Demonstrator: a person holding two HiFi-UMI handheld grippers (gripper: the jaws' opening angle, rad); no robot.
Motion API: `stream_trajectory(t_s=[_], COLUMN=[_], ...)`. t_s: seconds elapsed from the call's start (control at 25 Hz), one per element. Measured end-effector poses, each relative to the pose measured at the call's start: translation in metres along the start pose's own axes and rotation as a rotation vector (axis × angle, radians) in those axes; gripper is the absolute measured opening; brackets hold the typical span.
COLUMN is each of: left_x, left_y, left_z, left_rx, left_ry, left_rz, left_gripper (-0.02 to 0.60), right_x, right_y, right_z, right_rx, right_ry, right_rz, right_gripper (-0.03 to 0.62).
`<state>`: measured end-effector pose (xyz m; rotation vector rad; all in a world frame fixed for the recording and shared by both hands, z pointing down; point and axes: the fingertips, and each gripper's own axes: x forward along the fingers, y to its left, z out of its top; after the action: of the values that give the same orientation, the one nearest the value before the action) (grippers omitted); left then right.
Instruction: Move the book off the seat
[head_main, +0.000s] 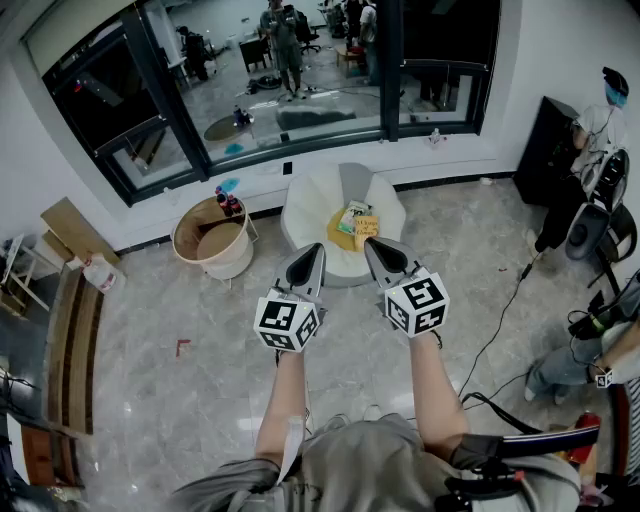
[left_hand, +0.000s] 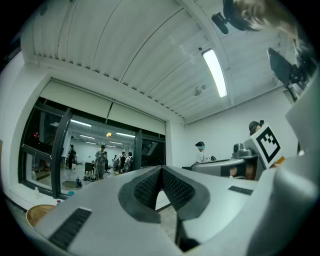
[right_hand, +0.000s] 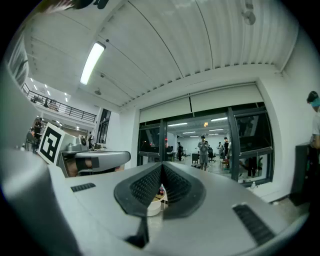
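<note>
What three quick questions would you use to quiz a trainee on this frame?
1. True or false: the left gripper is holding the yellow book.
2. Where does the yellow book lie? A) on the floor B) on the white seat C) on the window sill
3. Fill in: the right gripper has its jaws ___ (open or shut).
Key: 1 false; 2 B; 3 shut.
</note>
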<state>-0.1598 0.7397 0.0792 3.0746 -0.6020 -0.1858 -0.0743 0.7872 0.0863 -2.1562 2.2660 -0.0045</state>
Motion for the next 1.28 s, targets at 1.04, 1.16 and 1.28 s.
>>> stream_trajectory(t_s=[1.04, 1.16, 1.28], left_x=[0.008, 0.022, 0.039], left_y=[-0.02, -0.007, 0.015], left_z=[-0.036, -0.041, -0.044], left_rx=[-0.055, -0.066, -0.093], left_ry=[0.015, 0.006, -0.011], left_rz=[0.052, 0.042, 0.034], left_gripper=[0.003, 0.003, 0.003], right_x=[-0.01, 0.002, 0.022], right_y=[-0.025, -0.039, -0.053], right_z=[-0.038, -0.039, -0.04], right_rx=[0.094, 0.117, 0.12], right_ry=[0.032, 0.029, 0.032], right_rz=[0.056, 0.041, 0.028], right_gripper=[0.015, 0.015, 0.015])
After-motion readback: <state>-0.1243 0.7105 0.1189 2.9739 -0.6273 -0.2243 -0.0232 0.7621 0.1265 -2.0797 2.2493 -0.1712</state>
